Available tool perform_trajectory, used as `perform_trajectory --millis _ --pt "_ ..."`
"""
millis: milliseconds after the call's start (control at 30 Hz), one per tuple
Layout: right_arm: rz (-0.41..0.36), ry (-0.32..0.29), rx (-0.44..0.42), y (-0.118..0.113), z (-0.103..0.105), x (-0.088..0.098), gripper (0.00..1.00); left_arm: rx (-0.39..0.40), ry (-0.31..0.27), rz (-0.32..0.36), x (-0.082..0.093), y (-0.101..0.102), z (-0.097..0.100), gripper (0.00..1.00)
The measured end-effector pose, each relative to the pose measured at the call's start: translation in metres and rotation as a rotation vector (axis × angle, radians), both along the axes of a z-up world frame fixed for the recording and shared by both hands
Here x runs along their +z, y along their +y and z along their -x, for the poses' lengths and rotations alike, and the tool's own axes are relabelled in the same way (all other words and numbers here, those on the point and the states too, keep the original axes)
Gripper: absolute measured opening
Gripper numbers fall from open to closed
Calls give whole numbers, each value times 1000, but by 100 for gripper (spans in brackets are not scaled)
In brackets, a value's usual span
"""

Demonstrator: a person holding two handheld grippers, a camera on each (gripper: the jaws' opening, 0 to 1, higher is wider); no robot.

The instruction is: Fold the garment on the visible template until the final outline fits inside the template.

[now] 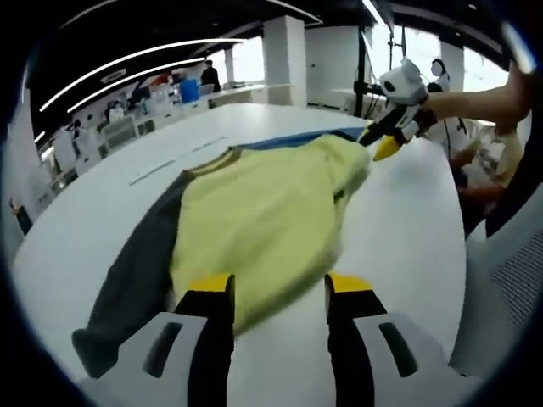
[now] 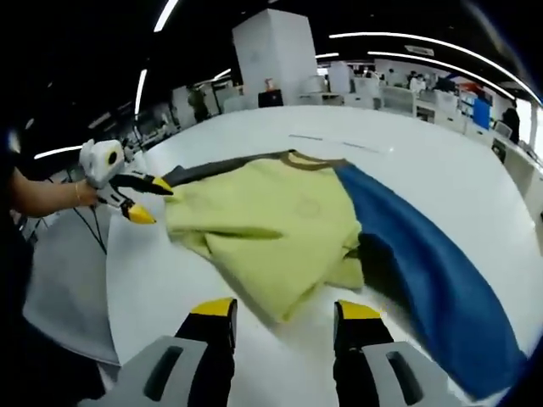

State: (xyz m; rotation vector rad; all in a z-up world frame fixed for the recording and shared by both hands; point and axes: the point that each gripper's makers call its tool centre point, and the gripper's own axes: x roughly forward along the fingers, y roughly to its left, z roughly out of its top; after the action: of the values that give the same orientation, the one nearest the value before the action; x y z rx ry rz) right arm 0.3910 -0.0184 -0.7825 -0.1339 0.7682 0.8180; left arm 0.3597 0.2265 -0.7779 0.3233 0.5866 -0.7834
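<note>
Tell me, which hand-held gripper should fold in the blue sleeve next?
Right, probably. The blue sleeve lies spread out just beside the right hand-held gripper. The left hand-held gripper is across the shirt, by the grey sleeve.

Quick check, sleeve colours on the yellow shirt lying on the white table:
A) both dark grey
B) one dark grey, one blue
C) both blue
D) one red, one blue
B: in the right gripper view the yellow shirt has a dark grey sleeve running off one side of the collar and a blue sleeve stretched out on the other, both lying flat on the white table.
</note>
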Motion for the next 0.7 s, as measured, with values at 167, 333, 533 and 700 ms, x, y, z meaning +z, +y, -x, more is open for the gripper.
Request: perform_trajectory --millis 167,333,533,700 --pt "-20 -7 -6 6 -1 -1 29 -19 0 -45 -10 -5 0 34" --pt "-31 -12 -9 12 0 -3 18 3 -26 -111 -16 0 -7 23" --pt "-59 -2 0 18 2 0 3 47 -32 -124 -16 6 -12 11" --pt "-97 -6 14 21 3 12 0 54 -15 -88 -11 7 -12 0"
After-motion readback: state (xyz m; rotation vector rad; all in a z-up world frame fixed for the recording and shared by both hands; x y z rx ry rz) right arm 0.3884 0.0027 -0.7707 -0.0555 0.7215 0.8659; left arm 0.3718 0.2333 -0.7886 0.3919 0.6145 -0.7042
